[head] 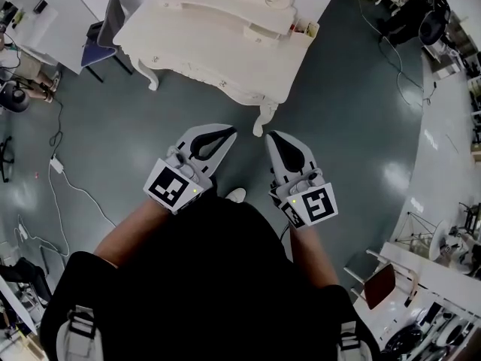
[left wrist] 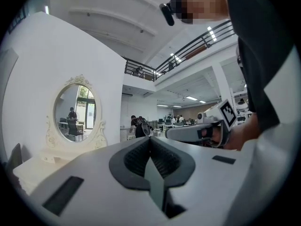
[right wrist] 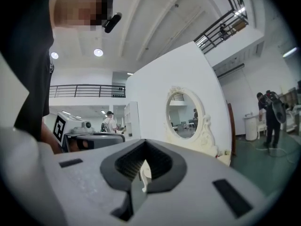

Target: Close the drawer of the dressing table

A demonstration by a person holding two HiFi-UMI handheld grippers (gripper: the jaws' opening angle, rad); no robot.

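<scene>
The white dressing table stands at the top of the head view, and a small drawer on its upper tier sticks out a little. Its oval mirror is visible at the left of the left gripper view and, in the right gripper view, the mirror lies right of centre. My left gripper and right gripper are held level side by side above the floor, just short of the table's curved front leg. Both are shut with nothing between their jaws. Neither touches the table.
A chair stands left of the table. A white cable trails over the grey floor at the left. Desks and equipment line the right edge. People stand far off in the hall.
</scene>
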